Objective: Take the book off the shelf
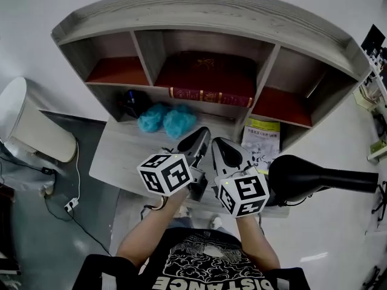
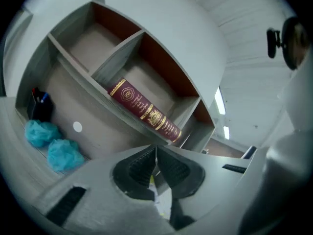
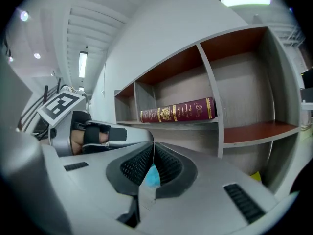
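Beyond the right claw (image 3: 153, 146), the book (image 3: 178, 111)

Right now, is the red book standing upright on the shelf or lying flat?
Lying flat: the red book rests on its cover in the middle compartment of the shelf, gold-printed spine facing out.

Three cameras facing one shelf
The head view looks steeply down on the shelf (image 1: 205, 8) from above. The left gripper (image 2: 155, 150) view, rolled, and the right gripper (image 3: 153, 145) view look along their jaws at its front from nearby; all three share the book (image 1: 205, 74).
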`<state>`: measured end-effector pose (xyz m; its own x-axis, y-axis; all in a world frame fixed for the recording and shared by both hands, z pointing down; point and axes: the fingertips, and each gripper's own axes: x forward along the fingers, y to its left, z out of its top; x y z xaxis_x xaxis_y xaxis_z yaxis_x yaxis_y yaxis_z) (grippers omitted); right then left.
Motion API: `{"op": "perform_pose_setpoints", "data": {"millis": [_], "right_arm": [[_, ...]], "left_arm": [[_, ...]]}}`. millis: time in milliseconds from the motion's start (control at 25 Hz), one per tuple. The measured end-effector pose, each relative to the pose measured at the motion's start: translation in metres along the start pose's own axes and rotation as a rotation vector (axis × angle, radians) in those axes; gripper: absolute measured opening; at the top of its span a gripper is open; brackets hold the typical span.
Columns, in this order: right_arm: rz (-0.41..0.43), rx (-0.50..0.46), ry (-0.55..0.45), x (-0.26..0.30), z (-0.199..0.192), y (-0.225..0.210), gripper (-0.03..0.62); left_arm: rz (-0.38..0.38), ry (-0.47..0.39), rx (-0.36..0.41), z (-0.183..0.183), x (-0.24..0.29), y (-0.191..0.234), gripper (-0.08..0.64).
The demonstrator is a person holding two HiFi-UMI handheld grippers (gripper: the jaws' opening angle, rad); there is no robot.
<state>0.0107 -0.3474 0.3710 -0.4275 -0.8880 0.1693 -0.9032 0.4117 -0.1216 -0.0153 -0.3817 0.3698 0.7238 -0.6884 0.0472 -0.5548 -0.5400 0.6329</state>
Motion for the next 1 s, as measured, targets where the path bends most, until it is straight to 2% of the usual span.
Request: {"op": "perform_pose_setpoints", "data": {"millis": [200,400,520,720,840,1000], "right_arm": [[-0.066,0.007,-0.010,0.014,0.005,-0.004,0.018],[-0.117,0.007,-0.014,0.022,0.007,-0.007,0.018],[-0.137,0.004,-0.015,0.026,0.009,-0.008,0.018],[-0.169,-0.001,-0.018,0.029,0.011,-0.009,0.018],[-0.185,-0.003,-0.015,0.030,0.011,-0.008,0.018],[-0.203,-0.006,-0.003,0.031,0.008,-0.007,0.018]], "left_arm": [[-0.141,-0.028,-0.251,0.027,0.012,0.009,0.024],[-0.239,-0.035,-0.386,0.047,0.022,0.012,0.121],[-0.268,-0.039,-0.476,0.056,0.026,0.014,0.190],[-0.296,-0.029,-0.613,0.064,0.035,0.023,0.253],[-0.291,-0.023,-0.666,0.069,0.040,0.031,0.297],[-0.298,-0.005,-0.704,0.078,0.048,0.038,0.308]]}}
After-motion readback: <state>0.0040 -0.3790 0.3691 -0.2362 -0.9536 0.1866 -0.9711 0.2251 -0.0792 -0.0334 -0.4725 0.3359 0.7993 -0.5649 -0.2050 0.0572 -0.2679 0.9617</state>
